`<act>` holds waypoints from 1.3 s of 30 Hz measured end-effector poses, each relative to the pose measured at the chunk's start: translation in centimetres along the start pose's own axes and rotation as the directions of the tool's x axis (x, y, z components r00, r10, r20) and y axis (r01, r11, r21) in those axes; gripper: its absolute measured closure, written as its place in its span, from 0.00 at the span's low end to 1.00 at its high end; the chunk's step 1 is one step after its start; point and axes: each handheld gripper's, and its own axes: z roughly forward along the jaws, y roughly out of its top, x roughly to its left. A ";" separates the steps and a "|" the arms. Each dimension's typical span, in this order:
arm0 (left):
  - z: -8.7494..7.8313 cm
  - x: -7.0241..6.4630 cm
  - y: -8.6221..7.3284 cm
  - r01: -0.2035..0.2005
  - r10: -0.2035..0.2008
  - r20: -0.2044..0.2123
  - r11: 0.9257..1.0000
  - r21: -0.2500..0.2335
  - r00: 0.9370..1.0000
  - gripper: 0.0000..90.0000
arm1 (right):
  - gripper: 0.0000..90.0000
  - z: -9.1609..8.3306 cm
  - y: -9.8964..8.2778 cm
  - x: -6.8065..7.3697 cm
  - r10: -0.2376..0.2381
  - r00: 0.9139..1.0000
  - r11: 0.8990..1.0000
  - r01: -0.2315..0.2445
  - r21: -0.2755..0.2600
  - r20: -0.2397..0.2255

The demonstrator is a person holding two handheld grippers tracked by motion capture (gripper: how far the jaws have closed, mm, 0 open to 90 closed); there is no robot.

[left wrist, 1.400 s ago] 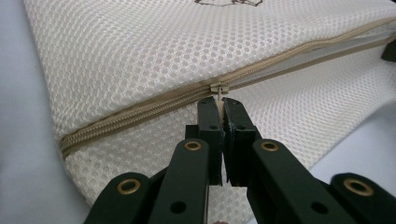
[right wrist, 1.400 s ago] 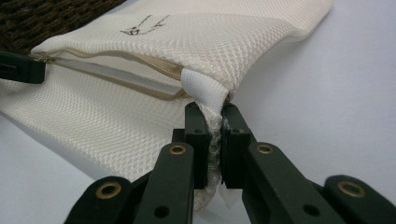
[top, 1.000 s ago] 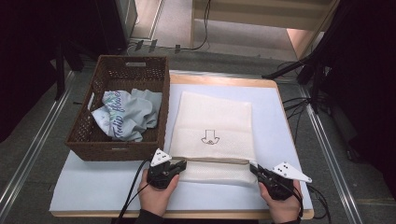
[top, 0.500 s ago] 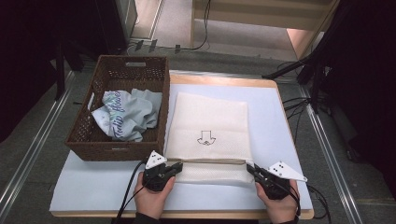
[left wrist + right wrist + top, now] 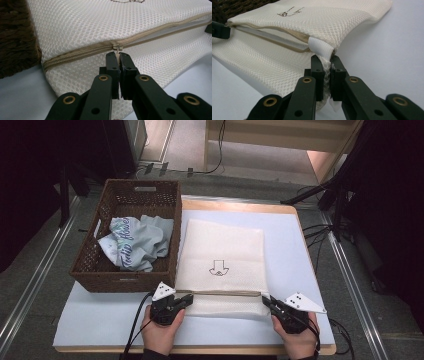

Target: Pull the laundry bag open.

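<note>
Pinching one zipper pull (image 5: 116, 47) with left tongs (image 5: 117, 58), right tongs (image 5: 325, 61) clamping one mesh bag (image 5: 222, 251) corner; one basket (image 5: 125, 200) alongside.

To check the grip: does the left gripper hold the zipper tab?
Yes, the left gripper is shut on the zipper tab.

Even overhead light on the table (image 5: 300, 250), dark surroundings, soft faint shadows, no glare, gripper views sharp on the mesh bag (image 5: 105, 27), near jaws slightly soft

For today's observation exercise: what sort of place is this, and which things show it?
Probably a lab or recording workspace, not a home: a table with a pale mat, cables across the bare floor, and dark equipment stands around it.
</note>
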 end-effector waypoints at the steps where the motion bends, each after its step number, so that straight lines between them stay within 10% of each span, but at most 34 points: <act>1: 0.0 0.0 0.0 0.003 -0.003 -0.010 1.000 0.001 1.000 0.97 | 0.94 0.0 0.0 0.0 0.000 1.000 1.000 0.000 0.001 0.001; 2: -0.2 0.1 -0.1 0.003 -0.003 -0.074 1.000 -0.006 0.997 0.97 | 0.95 0.0 0.0 0.1 0.001 1.000 1.000 -0.001 0.003 0.003; 5: -1.3 1.7 -0.2 0.083 -0.085 -0.051 0.995 -0.051 0.995 0.97 | 0.95 -0.6 0.0 -1.0 0.041 0.998 0.999 -0.040 -0.012 0.057; 39: -2.8 3.3 -0.5 0.075 -0.079 -0.098 0.996 -0.043 0.992 0.97 | 0.94 1.6 -1.4 -1.6 0.109 0.994 0.992 -0.108 0.065 -0.009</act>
